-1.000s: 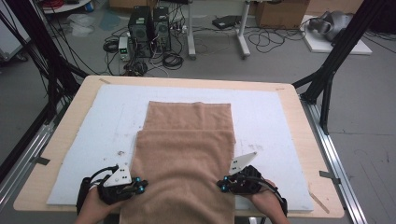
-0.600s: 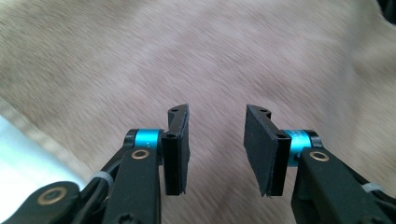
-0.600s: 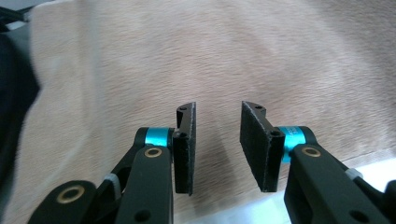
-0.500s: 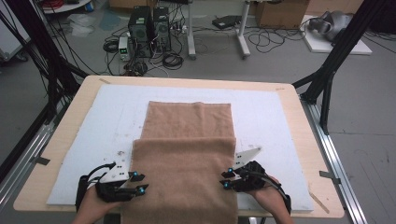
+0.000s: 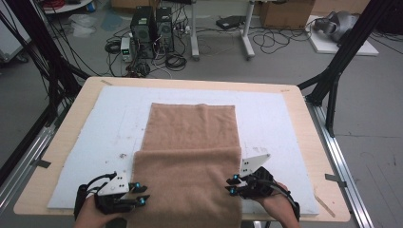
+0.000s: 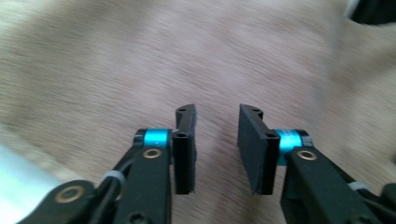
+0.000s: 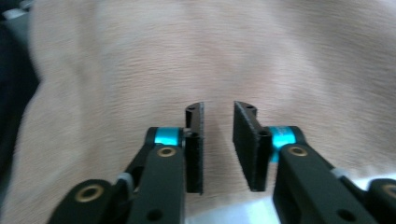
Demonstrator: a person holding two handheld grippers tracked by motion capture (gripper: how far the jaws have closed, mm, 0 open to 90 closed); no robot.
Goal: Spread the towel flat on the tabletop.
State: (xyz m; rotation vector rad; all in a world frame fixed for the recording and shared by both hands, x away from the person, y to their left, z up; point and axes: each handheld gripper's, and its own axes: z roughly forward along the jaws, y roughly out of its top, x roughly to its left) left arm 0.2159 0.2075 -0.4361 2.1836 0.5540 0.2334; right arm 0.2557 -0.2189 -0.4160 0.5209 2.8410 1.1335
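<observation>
On the white-padded surface (image 5: 95, 137) the brown towel (image 5: 190, 142) lies folded toward its far half, both tongs, left (image 5: 140, 194) and right (image 5: 231, 185), having just opened and let go; dragging them away could rumple the fold.

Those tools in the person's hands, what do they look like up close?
Each tool is black. The left tool and right tool both carry a grey three-cornered plate on top and trail black cables. Up close, two flat black pads sit on arms with bright blue rings and brass-coloured rivets.
</observation>
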